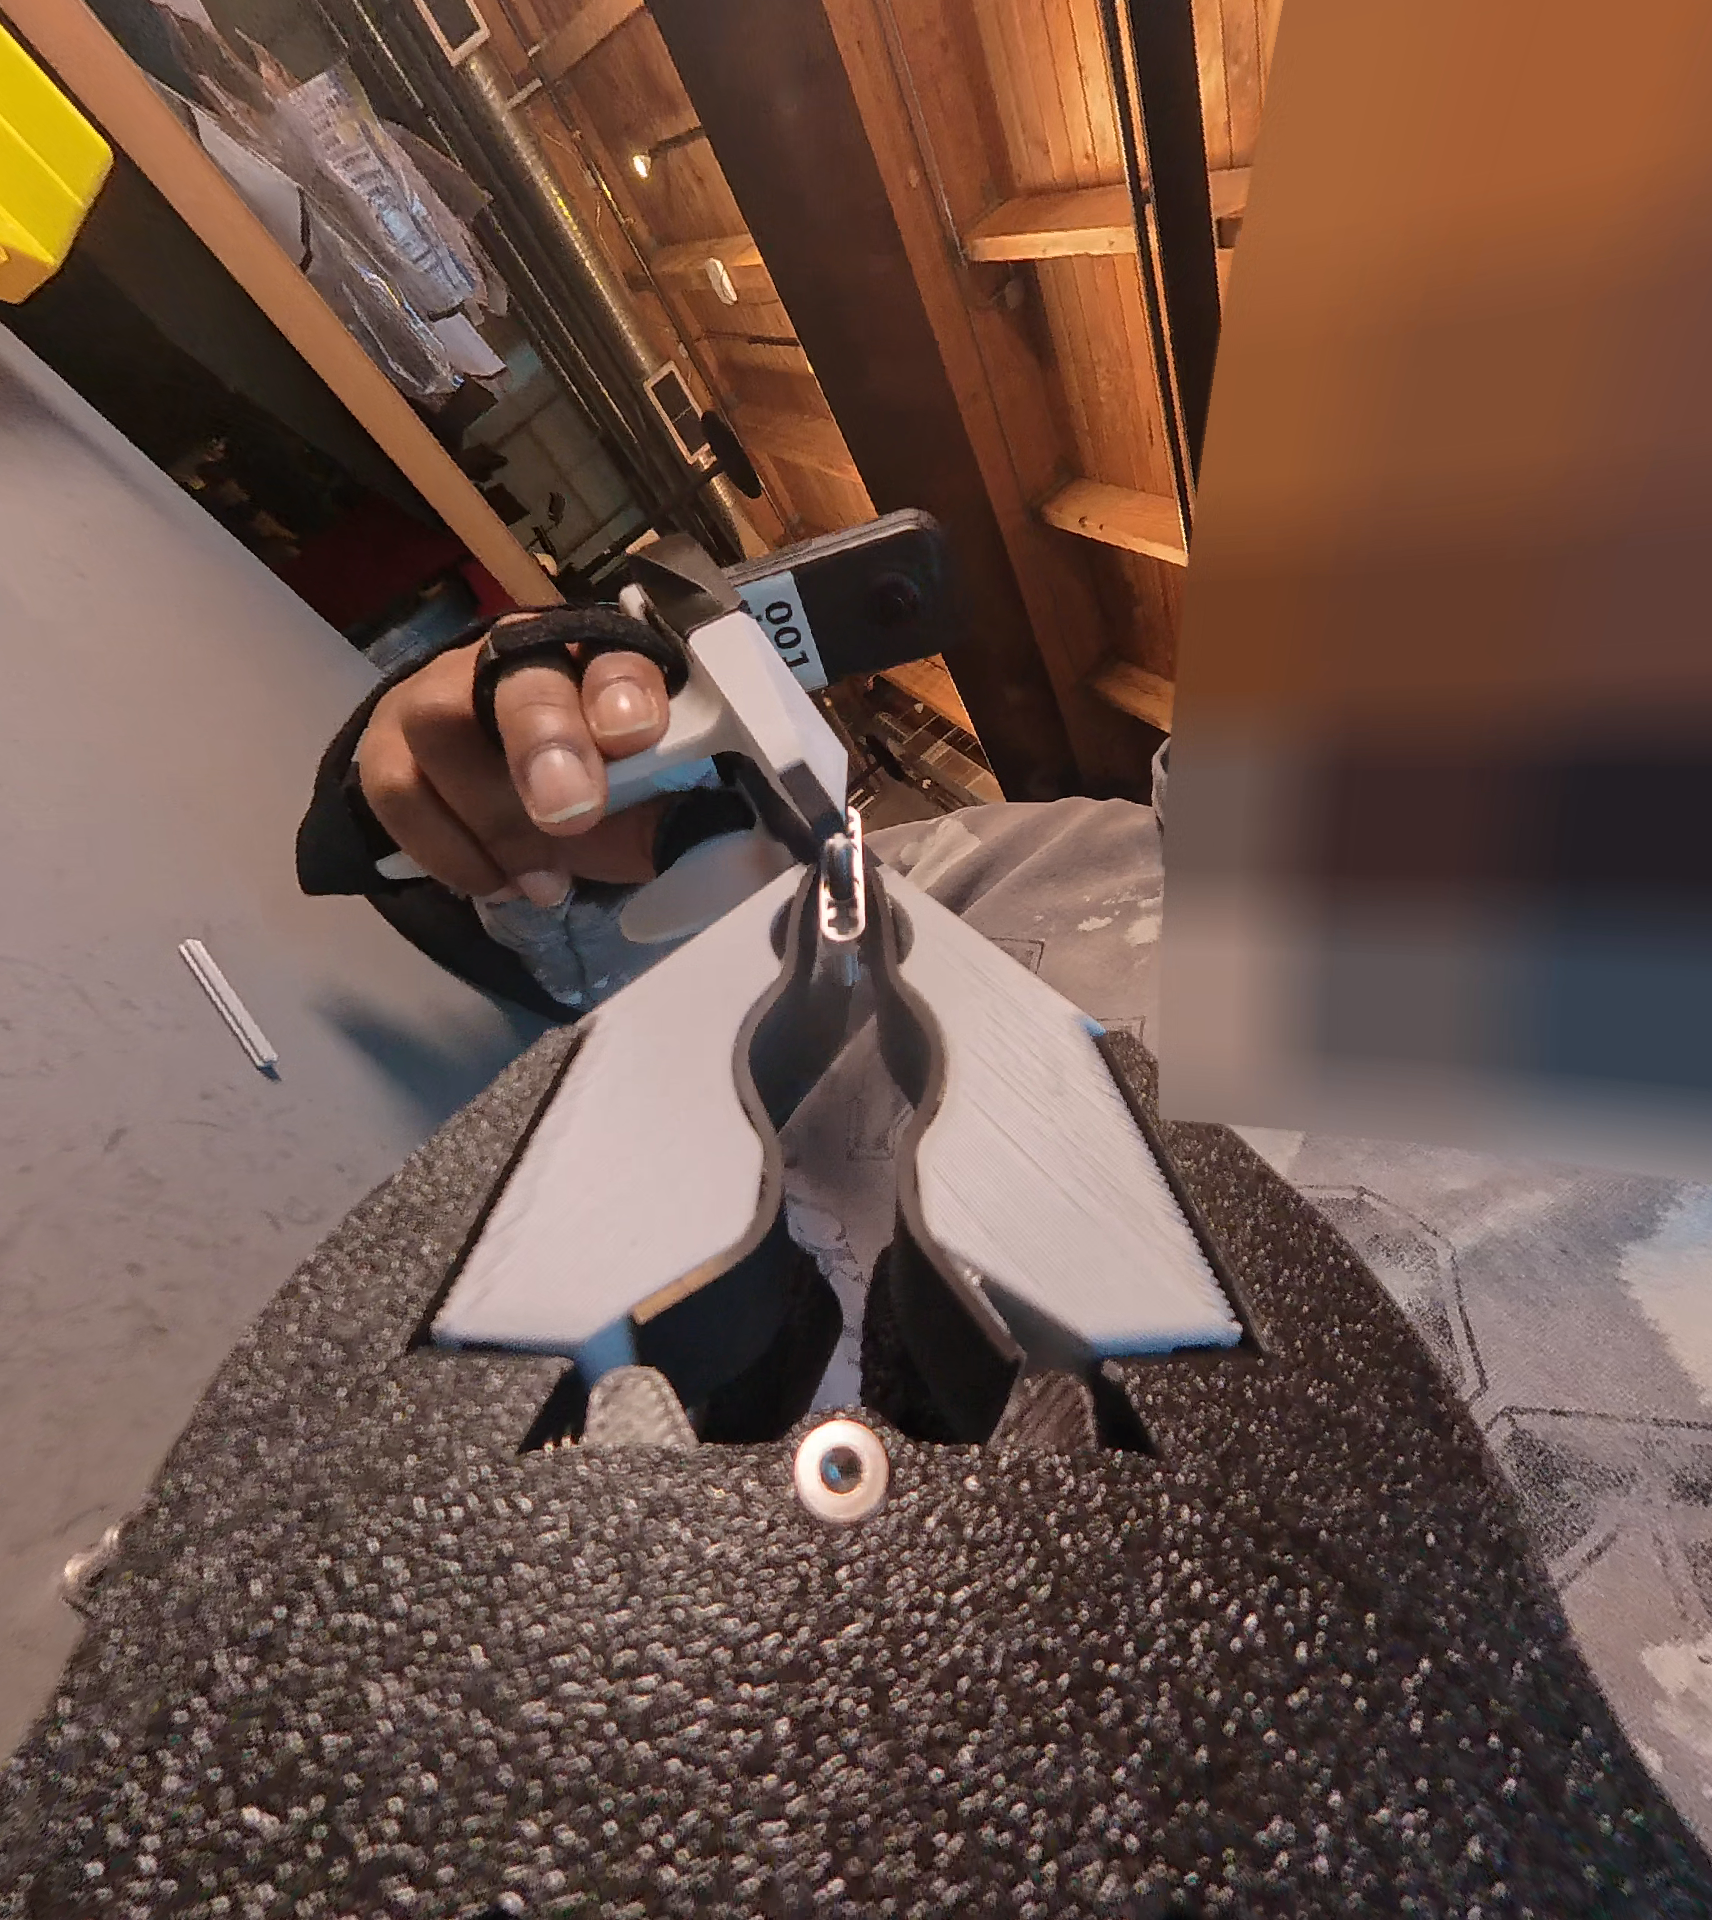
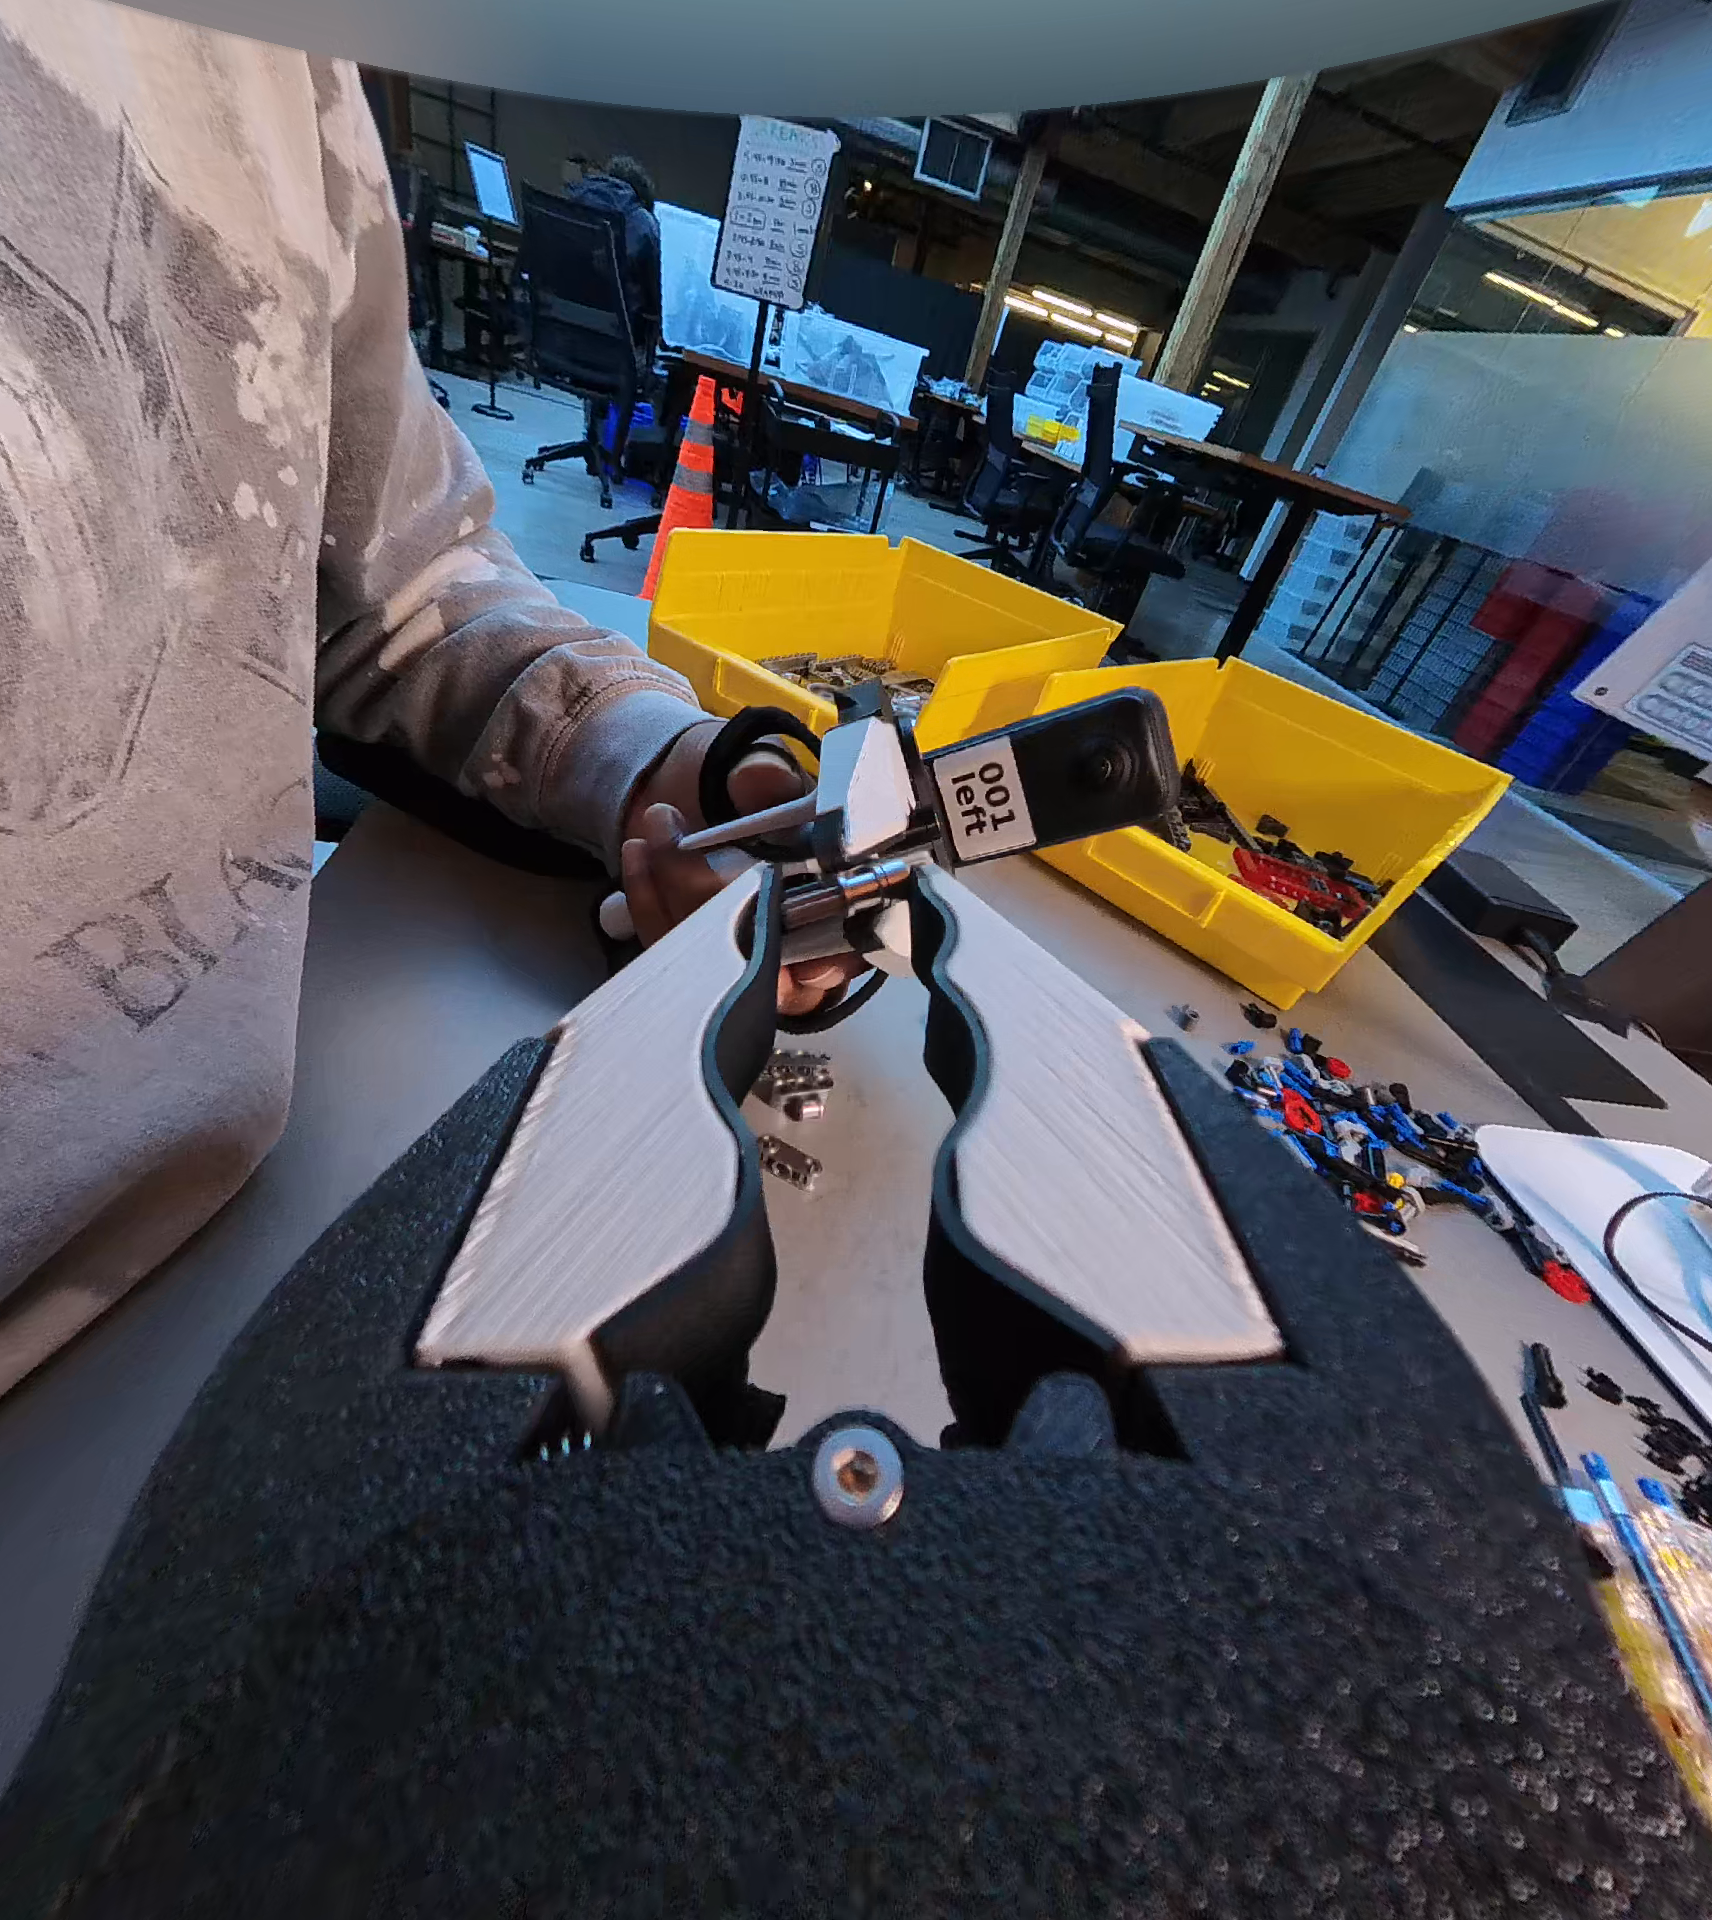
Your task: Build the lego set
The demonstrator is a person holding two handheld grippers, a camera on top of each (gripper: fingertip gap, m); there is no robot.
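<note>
Flanking both claw tips, yellow bins (image 2: 1278, 831) and scattered small parts (image 2: 1371, 1132).

The left gripper (image 1: 836, 940) is showing ribbed grey plastic fingers (image 1: 623, 1143) on a pebbled matt black body. The bins (image 2: 1278, 831) are looking like glossy yellow plastic, the bench (image 2: 436, 966) smooth matt grey, the sleeve (image 2: 519, 665) soft mottled cloth.

The left gripper (image 1: 847, 925) and right gripper (image 2: 836, 914) each have pale grey ribbed fingers edged black, on a speckled black body. The sweatshirt (image 2: 135, 582) is grey with mottled darker print. Two bins (image 2: 1278, 790) are bright yellow. The far cone (image 2: 694, 468) is orange with grey bands. Small parts (image 2: 1351, 1122) at right are blue, black and red. The table (image 1: 52, 1039) is plain grey.
</note>
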